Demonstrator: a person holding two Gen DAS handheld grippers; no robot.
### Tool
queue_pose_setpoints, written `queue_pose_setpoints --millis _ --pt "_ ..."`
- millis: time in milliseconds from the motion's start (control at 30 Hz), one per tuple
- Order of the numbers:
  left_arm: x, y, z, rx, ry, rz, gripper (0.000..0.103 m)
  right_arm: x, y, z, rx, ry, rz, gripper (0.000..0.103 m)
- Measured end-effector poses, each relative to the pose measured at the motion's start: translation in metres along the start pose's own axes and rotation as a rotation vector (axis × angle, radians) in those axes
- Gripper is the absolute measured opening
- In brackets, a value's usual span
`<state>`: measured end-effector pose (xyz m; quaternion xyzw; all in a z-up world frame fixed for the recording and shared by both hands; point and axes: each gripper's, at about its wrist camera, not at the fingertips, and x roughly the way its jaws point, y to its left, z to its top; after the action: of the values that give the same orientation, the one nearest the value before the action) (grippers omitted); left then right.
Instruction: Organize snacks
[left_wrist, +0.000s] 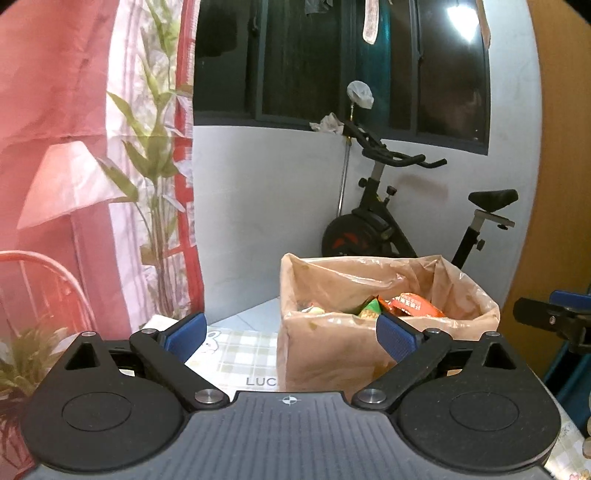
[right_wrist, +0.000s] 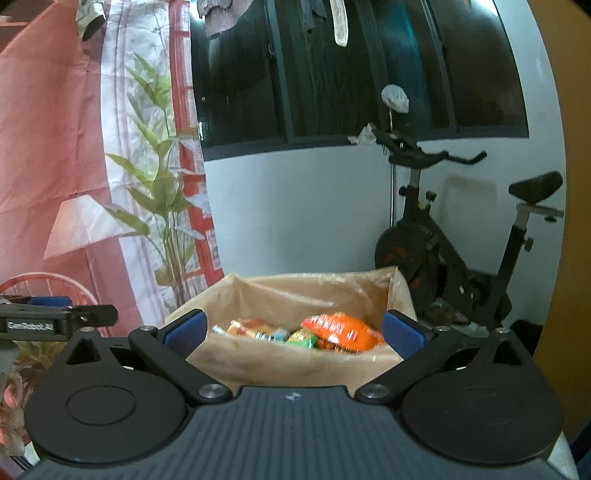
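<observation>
A box lined with a tan plastic bag (left_wrist: 332, 354) stands on the table and holds several snack packets. An orange packet (left_wrist: 410, 304) and a green one (left_wrist: 371, 309) show over its rim. My left gripper (left_wrist: 291, 338) is open and empty, just short of the box's near left side. In the right wrist view the same box (right_wrist: 295, 365) sits right ahead with the orange packet (right_wrist: 341, 330) and smaller packets (right_wrist: 255, 330) inside. My right gripper (right_wrist: 293, 334) is open and empty, its fingers spread at the box's near rim.
A checked tablecloth (left_wrist: 240, 350) covers the table. An exercise bike (left_wrist: 399, 221) stands behind by the white wall. Red curtains and a leafy plant (left_wrist: 155, 155) are at left. The right gripper (left_wrist: 554, 317) shows at the left view's right edge.
</observation>
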<state>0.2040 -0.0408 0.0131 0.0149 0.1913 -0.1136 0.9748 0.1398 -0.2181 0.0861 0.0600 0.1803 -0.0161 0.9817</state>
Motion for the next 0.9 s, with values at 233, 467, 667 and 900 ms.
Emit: queue_pose_setpoints --millis 233,467,667,900 --pt "-0.013 -0.001 0.0 0.013 -0.007 0.014 0.099 -0.012 0.005 -0.006 0.007 0.035 -0.003 0.103" --pt "-0.021 -0.008 0.001 0.03 -0.046 0.042 0.098 -0.018 0.006 -0.007 0.002 0.043 -0.018 0.103" --pt "-0.024 -0.009 0.0 0.024 -0.052 0.035 0.098 -0.02 0.004 -0.006 0.003 0.04 -0.015 0.103" --pt "-0.024 -0.01 -0.001 0.016 -0.051 0.021 0.098 -0.021 0.005 -0.005 -0.002 0.037 -0.016 0.103"
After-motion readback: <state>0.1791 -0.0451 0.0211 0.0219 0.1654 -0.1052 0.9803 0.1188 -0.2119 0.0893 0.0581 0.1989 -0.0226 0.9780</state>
